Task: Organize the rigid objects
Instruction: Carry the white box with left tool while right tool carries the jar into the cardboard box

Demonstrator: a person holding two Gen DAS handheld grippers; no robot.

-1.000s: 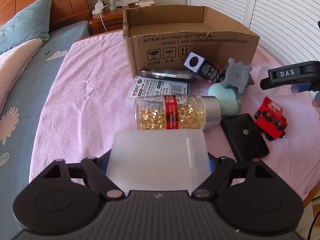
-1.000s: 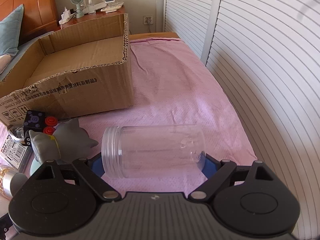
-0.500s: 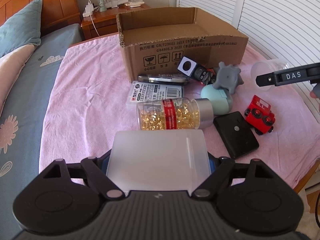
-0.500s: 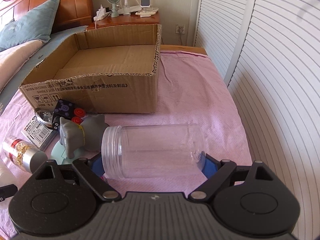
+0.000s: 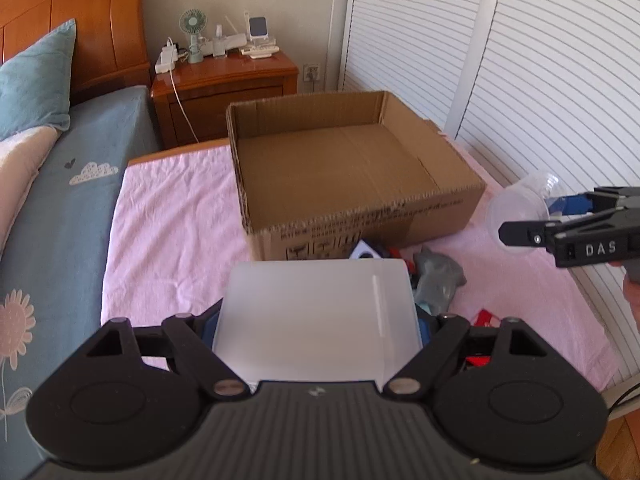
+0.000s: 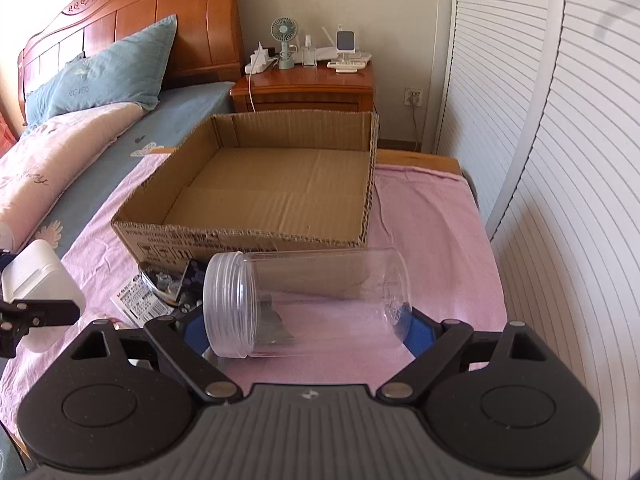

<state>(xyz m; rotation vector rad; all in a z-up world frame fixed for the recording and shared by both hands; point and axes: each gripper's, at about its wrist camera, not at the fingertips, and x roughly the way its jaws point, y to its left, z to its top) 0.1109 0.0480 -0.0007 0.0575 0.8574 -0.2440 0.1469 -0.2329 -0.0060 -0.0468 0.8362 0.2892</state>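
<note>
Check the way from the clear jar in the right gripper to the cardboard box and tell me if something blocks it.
Nothing visible blocks it. The clear jar, clamped in the right gripper, hangs above the pink cloth, in front of the cardboard box. The box is open at the top and nothing shows inside it.

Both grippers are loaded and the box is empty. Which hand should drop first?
Probably the right gripper: its clear jar hangs just short of the cardboard box's near wall. The left gripper, holding the white container, looks about as close.
</note>
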